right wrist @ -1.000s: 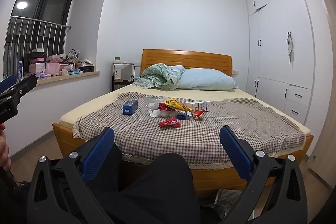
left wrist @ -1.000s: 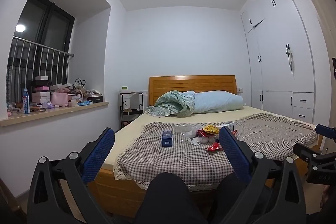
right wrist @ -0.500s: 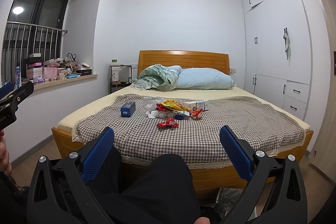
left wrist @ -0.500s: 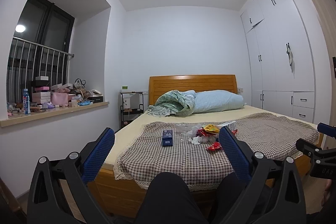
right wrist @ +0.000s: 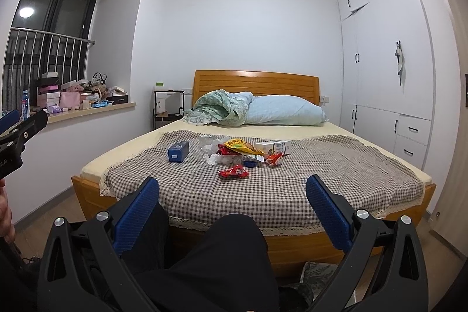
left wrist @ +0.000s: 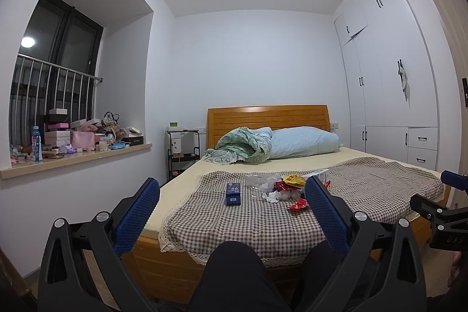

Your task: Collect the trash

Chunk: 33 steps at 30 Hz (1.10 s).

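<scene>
Trash lies in a heap on the checked cloth [right wrist: 263, 189] over the bed: a blue box [right wrist: 178, 151] [left wrist: 233, 193], crumpled white tissue [right wrist: 215, 159], a yellow snack bag [right wrist: 241, 146], a white carton [right wrist: 275, 147], a red wrapper [right wrist: 234, 172] [left wrist: 298, 206] and a blue cap [right wrist: 250, 164]. My left gripper [left wrist: 232, 196] is open and empty, well short of the bed. My right gripper [right wrist: 232, 195] is open and empty too, held above a dark trouser leg [right wrist: 228, 262]. Each gripper shows at the edge of the other's view.
A wooden bed [right wrist: 257, 82] with a pillow [right wrist: 283, 114] and a bunched green quilt [right wrist: 219, 107] fills the room's middle. White wardrobes [right wrist: 386, 48] line the right wall. A cluttered window sill [left wrist: 73, 157] is on the left, a black shelf [left wrist: 182, 148] beside the headboard.
The right wrist view has tilted up and drifted slightly; the bed sits lower in its frame. The left wrist view barely moved. Both grippers stayed open.
</scene>
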Available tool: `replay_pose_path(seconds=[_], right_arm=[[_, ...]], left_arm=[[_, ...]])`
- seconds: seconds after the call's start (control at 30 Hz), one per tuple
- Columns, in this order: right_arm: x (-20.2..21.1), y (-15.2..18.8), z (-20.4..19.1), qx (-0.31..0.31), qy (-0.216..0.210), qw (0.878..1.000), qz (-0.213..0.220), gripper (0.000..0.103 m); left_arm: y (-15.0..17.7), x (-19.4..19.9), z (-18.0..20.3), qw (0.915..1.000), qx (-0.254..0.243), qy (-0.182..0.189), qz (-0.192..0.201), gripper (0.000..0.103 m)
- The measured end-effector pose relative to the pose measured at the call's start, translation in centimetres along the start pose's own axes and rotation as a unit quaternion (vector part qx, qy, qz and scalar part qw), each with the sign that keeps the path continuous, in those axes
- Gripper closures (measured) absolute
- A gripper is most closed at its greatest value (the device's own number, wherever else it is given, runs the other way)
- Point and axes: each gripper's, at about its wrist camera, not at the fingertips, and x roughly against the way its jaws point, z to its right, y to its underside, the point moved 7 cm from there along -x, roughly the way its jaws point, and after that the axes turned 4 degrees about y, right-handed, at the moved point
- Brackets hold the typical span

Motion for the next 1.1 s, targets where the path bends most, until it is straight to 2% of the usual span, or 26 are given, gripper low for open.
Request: replay_pose_path(seconds=[1.1], right_arm=[[-0.12, 0.19, -0.21, 0.006, -0.004, 1.0, -0.005, 0.007]], left_arm=[[0.33, -0.13, 0.07, 1.0, -0.001, 0.0, -0.003, 0.007]])
